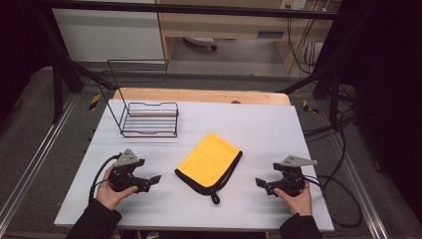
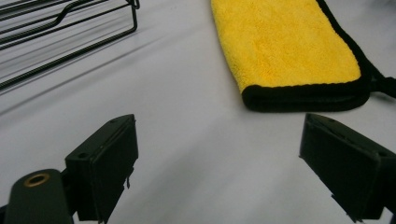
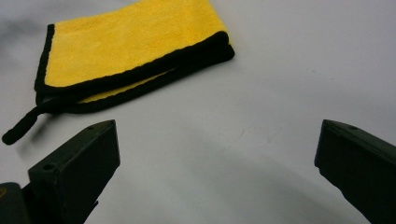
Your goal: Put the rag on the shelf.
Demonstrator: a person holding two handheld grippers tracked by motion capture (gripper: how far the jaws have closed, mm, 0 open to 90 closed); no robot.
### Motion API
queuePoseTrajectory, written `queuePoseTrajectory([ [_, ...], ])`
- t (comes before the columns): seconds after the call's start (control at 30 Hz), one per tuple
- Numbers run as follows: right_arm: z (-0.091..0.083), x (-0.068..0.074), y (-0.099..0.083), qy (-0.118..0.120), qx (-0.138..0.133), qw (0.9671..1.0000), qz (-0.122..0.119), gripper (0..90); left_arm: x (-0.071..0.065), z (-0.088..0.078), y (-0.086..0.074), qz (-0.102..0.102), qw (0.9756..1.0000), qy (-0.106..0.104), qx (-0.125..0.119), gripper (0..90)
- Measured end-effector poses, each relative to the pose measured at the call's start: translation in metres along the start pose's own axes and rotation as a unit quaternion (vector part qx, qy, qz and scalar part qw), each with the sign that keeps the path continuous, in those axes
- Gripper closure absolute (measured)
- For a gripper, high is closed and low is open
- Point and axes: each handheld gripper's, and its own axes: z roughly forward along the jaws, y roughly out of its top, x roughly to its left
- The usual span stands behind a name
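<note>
While both grippers wait low in the frame, cloth (image 1: 209, 162) lies flat mid-table between them.

Left gripper (image 1: 155, 180) at lower left, jaws apart, nothing between; right gripper (image 1: 260, 183) at lower right, jaws wide, likewise bare. Cloth near both, touching neither. Rack (image 1: 149, 119) sits upper left on table (image 1: 278, 129).

Readable text: none could be made out anywhere.
Yellow cloth (image 1: 209, 162): bore no label or brand.
Wire rack (image 1: 149, 119), upper left of the frame: carried no sign or number.
</note>
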Motion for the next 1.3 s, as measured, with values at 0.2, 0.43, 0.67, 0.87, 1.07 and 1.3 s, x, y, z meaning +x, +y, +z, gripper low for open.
queuePoseTrajectory([
  [0.2,0.001,0.0,0.0,-0.001,0.003,1.0,0.0,0.6,-0.009,0.012,0.01,-0.001,0.9999,0.0,0.011,17.3],
  [0.43,0.002,0.0,0.0,-0.001,0.004,1.0,-0.001,0.7,-0.02,0.033,0.022,0.0,0.9996,0.008,0.029,25.3],
  [0.67,0.002,0.0,0.0,-0.001,0.008,1.0,-0.001,0.7,-0.024,0.055,0.032,-0.011,0.999,0.01,0.042,34.3],
  [0.87,0.003,0.0,-0.001,-0.001,0.007,1.0,-0.003,0.8,-0.025,0.075,0.035,-0.018,0.9982,0.005,0.057,44.1],
  [1.07,0.003,0.001,-0.001,0.0,0.007,1.0,-0.002,1.4,-0.027,0.086,0.032,-0.027,0.9974,-0.015,0.064,57.9],
  [1.3,0.007,0.008,0.003,0.004,0.01,0.9999,-0.009,2.5,-0.028,0.088,0.031,-0.029,0.9968,-0.026,0.071,66.8],
])
